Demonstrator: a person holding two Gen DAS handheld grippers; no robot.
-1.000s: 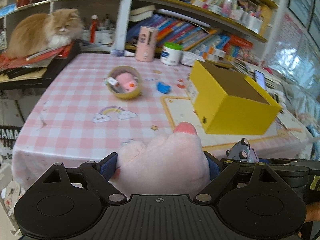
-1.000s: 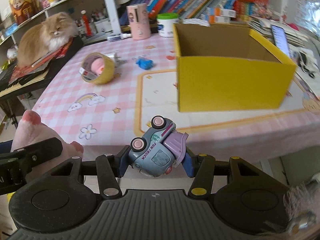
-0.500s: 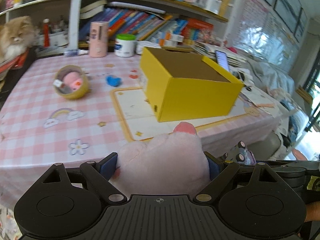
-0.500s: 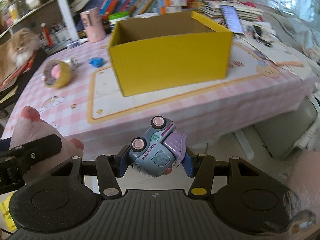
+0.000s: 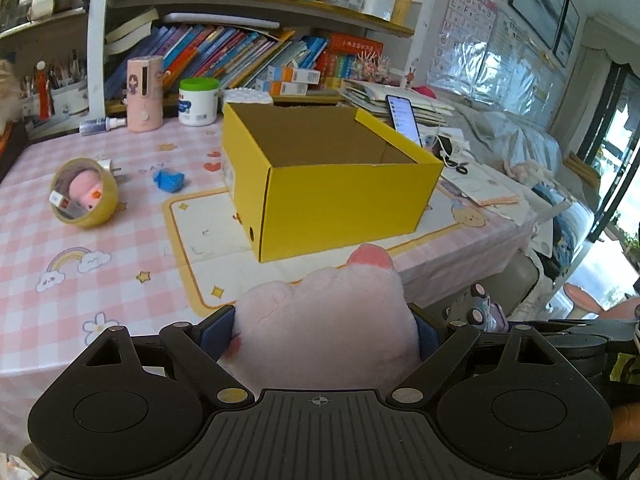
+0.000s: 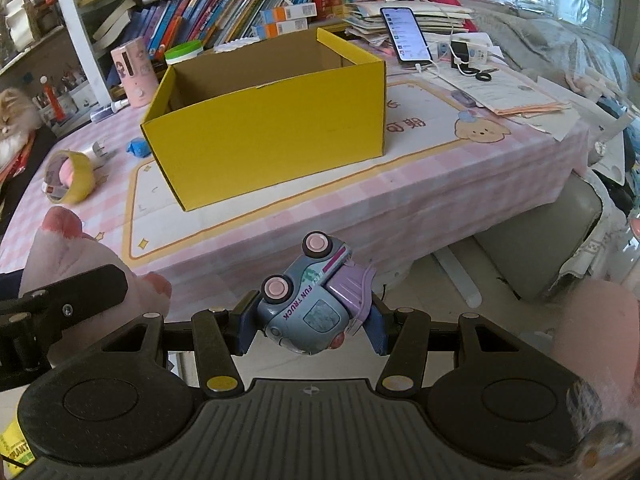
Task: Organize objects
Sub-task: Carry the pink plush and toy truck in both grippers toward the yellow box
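Nearest us, our left gripper [image 5: 325,330] has its jaws clamped on a pink plush toy [image 5: 326,320], and our right gripper [image 6: 312,322] pinches a toy truck [image 6: 310,306]. Beyond both, on the bench [image 6: 420,184], stands the open yellow box [image 6: 264,128].

Open top of yellow box [image 5: 340,184] unobstructed from above; interior seen bare. Its near wall is faced by both loaded grippers. Left of box, tape roll [image 5: 84,194] and blue piece [image 5: 169,180] lie apart. Behind box, phone [image 6: 406,36] and papers [image 6: 512,96] crowd the table [image 5: 100,264].
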